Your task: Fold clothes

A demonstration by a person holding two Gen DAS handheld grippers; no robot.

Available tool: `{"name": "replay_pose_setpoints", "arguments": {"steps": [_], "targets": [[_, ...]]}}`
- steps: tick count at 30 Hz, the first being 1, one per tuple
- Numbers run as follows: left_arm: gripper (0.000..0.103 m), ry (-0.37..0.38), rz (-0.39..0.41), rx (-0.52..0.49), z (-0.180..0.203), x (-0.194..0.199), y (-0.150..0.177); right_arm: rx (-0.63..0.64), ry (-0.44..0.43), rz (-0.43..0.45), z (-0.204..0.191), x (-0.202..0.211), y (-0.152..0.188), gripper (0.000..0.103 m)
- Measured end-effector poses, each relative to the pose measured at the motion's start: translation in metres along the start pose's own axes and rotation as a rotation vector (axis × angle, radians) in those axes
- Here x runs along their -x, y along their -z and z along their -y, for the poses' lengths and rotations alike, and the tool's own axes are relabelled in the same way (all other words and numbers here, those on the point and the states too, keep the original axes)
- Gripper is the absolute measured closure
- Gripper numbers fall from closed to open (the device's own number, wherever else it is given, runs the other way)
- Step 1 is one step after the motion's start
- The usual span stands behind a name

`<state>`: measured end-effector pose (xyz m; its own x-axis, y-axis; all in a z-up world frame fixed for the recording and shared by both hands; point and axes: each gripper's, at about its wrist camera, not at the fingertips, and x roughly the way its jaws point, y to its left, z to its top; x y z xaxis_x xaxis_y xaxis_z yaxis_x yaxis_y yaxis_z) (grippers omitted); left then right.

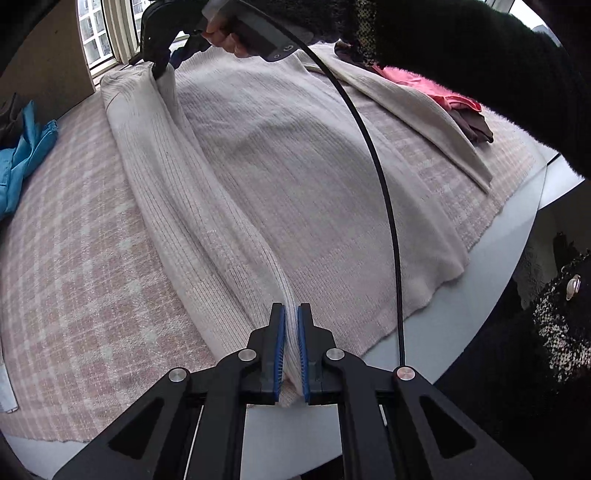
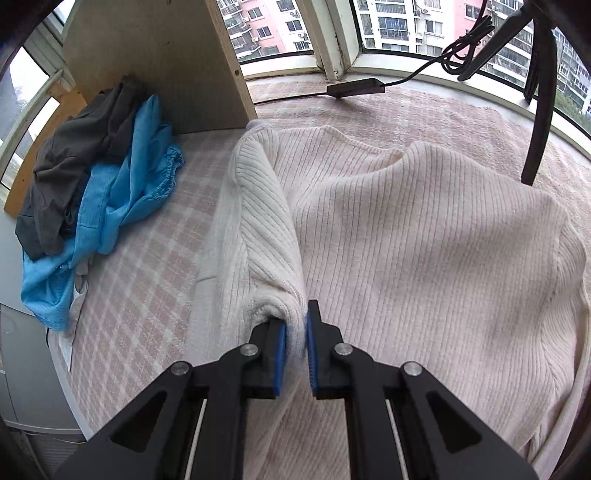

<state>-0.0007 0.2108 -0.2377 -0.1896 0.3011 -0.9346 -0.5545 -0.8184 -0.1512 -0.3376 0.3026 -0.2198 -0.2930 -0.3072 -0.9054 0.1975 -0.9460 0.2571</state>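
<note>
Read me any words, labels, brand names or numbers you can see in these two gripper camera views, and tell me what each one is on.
None can be read.
White sweater: no tag or print shows.
Blue garment: no lettering shows.
Right gripper's dark handle: a small round symbol, no letters.
Buildings outside the window: no signs legible.

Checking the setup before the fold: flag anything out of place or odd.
Nothing damaged or spilled. One oddity: a black cable hangs across the cream sweater, which both grippers pinch along one folded edge, and could snag.
</note>
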Motion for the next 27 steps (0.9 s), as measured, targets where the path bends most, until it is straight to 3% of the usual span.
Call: {"name": "replay_pose_setpoints", "arguments": {"steps": [4, 6, 9, 13, 20, 23, 27], "targets": [[0.074, 0.048, -0.015, 0.047, -0.009, 0.022, 0.015, 0.032, 0.038, -0.054, 0.004, -0.006, 0.003, 0.089], [0.072, 0.034, 0.008, 0.094, -0.024, 0.037, 0.024, 0.060, 0.086, -0.035, 0.005, 0.009, 0.005, 0.072], [0.072, 0.017, 0.041, 0.183, -0.050, 0.048, 0.033, 0.100, 0.118, 0.037, 0.001, 0.042, 0.015, 0.071], [0.072, 0.040, 0.043, 0.282, -0.071, 0.025, 0.025, 0.158, 0.018, 0.010, -0.020, 0.063, 0.049, 0.071], [0.072, 0.067, -0.011, 0.296, -0.065, -0.016, 0.008, 0.091, -0.160, -0.110, -0.034, 0.058, 0.126, 0.071], [0.072, 0.053, -0.018, 0.275, -0.061, -0.019, 0.003, 0.160, -0.122, -0.133, -0.046, 0.051, 0.149, 0.071], [0.074, 0.015, -0.031, 0.246, -0.058, -0.014, 0.003, 0.209, 0.076, -0.107, -0.034, 0.061, 0.161, 0.071]]}}
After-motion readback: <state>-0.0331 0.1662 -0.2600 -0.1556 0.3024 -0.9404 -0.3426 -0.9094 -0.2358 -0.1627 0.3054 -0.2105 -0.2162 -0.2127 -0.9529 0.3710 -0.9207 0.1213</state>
